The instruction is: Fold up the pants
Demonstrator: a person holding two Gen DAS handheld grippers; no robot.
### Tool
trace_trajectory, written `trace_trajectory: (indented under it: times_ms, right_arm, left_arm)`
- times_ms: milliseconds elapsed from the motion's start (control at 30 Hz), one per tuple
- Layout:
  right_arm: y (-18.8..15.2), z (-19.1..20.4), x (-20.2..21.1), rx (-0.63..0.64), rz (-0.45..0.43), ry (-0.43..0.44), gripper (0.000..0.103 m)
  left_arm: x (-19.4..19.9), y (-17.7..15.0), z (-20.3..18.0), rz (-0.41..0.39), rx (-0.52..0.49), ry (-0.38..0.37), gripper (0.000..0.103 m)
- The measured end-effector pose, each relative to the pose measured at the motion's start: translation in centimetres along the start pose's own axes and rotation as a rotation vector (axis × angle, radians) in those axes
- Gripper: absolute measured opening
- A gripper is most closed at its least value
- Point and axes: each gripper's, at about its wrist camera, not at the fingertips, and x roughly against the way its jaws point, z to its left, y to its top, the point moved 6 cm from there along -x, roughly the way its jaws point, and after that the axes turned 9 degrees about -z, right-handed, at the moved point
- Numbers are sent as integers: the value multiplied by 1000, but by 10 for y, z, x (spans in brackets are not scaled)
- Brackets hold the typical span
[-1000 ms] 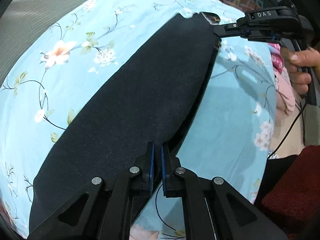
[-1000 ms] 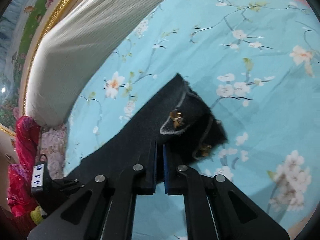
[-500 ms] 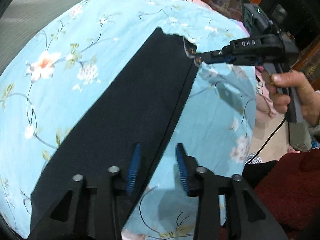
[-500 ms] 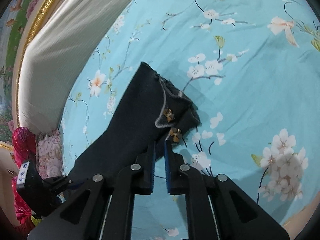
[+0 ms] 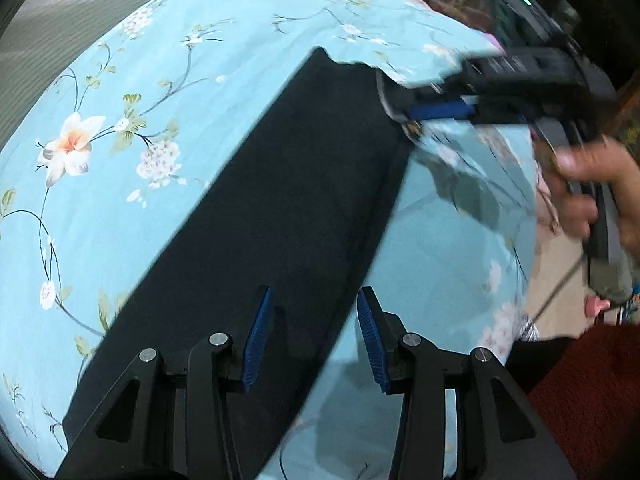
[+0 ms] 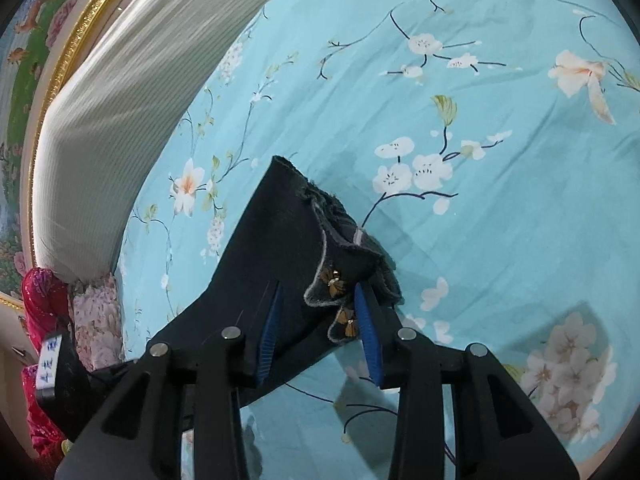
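Left claw [image 5: 312, 340] spread wide above near end of black pants [image 5: 256, 216], pads now clear of cloth; pressed together a second ago. Pants laid flat as long strip along bed [image 5: 120, 208], folded lengthwise, toward right edge of floral sheet. Right claw [image 6: 320, 320] also parted now, astride cuff end with gold bows [image 6: 334, 280]; previously pinching it. Right hand [image 5: 592, 188] blurred.

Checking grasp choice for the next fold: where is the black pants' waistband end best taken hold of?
Judging by how it lies, grip the pants at the frayed waistband corner with gold bows, coming from the right edge, where the layers curl up off the bedsheet.
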Motion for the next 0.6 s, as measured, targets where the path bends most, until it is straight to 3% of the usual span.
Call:
trace_trajectory:
  times_ms: [233, 400, 600]
  right_arm:
    - [1, -8, -3, -42, -7, 13, 38]
    - [4, -12, -4, -54, -19, 24, 33]
    - [6, -20, -7, -77, -23, 38, 24]
  left_arm:
    - [-19, 65, 29, -30, 91, -43, 52]
    - [-53, 105, 35, 11, 114, -96, 56]
    - [-90, 125, 26, 66, 106, -147, 52]
